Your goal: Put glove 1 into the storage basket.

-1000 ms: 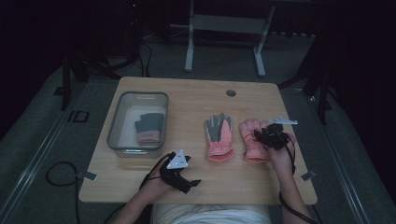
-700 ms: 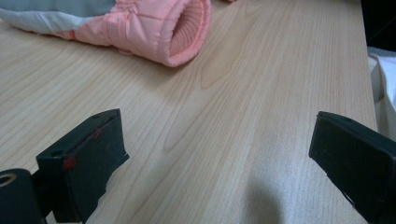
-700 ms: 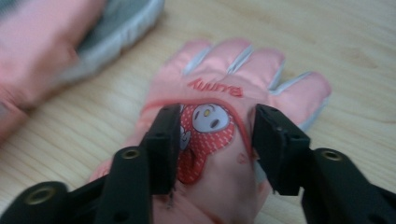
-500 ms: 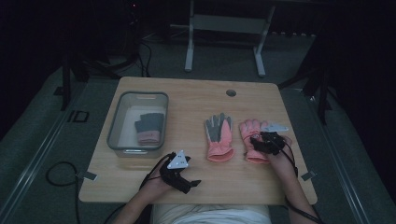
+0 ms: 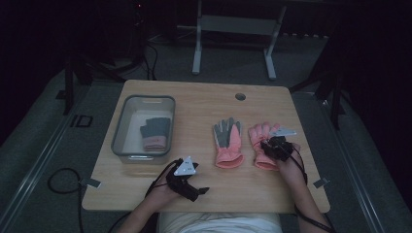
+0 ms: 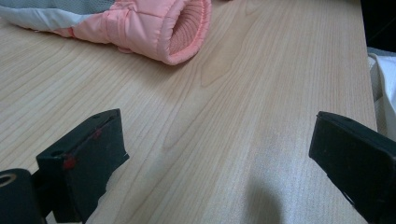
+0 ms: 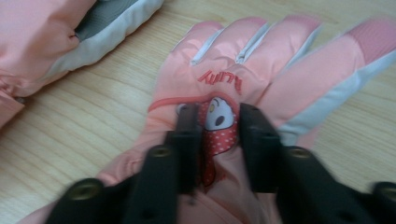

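Two pink gloves lie side by side on the wooden table (image 5: 194, 97). My right gripper (image 5: 269, 148) rests on the back of the right glove (image 5: 260, 130). In the right gripper view its jaws (image 7: 218, 112) have just been closing and now pinch a fold of that glove (image 7: 243, 60) at its cartoon patch. The left glove (image 5: 228, 143) lies palm up, grey side showing, untouched. My left gripper (image 5: 197, 191) rests near the table's front edge, jaws wide open (image 6: 217, 123) over bare wood, with the left glove's cuff (image 6: 154, 28) ahead of it.
A clear plastic bin (image 5: 119, 131) stands at the table's left, holding a grey and pink glove (image 5: 156, 133). A round cable hole (image 5: 240, 96) sits near the far edge. Dark floor, cables and a metal stand lie beyond the table.
My right gripper has sunk a little onto the right pink glove and its jaws have drawn together on the fabric. The left gripper has stayed where it was.
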### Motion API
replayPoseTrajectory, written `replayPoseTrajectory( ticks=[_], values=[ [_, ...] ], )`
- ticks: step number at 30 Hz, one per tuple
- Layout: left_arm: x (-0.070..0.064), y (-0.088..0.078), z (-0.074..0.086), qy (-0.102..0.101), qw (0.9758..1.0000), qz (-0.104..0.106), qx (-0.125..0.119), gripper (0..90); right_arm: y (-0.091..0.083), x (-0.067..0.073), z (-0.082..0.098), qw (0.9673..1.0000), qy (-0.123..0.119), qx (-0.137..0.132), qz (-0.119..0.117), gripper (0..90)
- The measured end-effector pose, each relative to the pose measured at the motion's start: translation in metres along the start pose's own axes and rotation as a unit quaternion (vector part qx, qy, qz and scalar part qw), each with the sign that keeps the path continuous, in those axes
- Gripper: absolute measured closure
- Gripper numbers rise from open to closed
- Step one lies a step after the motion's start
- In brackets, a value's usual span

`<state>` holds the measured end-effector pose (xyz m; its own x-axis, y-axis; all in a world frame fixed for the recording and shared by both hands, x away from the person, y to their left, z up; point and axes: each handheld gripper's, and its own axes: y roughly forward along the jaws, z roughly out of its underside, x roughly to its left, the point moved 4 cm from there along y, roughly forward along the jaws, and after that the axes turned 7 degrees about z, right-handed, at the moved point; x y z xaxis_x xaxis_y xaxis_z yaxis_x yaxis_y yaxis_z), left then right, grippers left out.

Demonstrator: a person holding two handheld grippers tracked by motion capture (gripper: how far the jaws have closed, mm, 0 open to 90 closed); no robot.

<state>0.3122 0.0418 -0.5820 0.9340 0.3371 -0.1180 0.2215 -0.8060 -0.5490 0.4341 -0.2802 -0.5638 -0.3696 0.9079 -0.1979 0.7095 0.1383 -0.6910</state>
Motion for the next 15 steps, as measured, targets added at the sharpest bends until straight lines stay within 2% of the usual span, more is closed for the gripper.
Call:
replayPoseTrajectory(
  ticks=[2, 8, 10, 12, 15],
  values=[
    [0.000, 0.000, 0.000, 0.000, 1.0000, 0.000, 0.000, 3.2, 0.000, 0.001, -0.001, 1.0000, 0.002, 0.006, 0.002, 77.8],
    [0.000, 0.000, 0.000, 0.001, 1.0000, 0.000, -0.001, 3.2, -0.004, -0.005, -0.005, 0.9993, 0.038, -0.001, -0.005, 83.3],
    [0.001, 0.000, 0.000, 0.001, 1.0000, 0.000, -0.002, 3.2, -0.007, -0.007, -0.010, 0.9991, 0.043, -0.004, -0.004, 83.6],
    [0.001, -0.001, 0.000, -0.001, 1.0000, 0.000, -0.003, 3.2, -0.011, -0.010, -0.017, 0.9990, 0.042, -0.011, 0.006, 83.8],
    [0.001, -0.001, 0.000, -0.001, 1.0000, 0.001, -0.003, 3.2, -0.020, -0.014, -0.027, 0.9983, 0.053, -0.025, 0.004, 83.9]
  ],
)
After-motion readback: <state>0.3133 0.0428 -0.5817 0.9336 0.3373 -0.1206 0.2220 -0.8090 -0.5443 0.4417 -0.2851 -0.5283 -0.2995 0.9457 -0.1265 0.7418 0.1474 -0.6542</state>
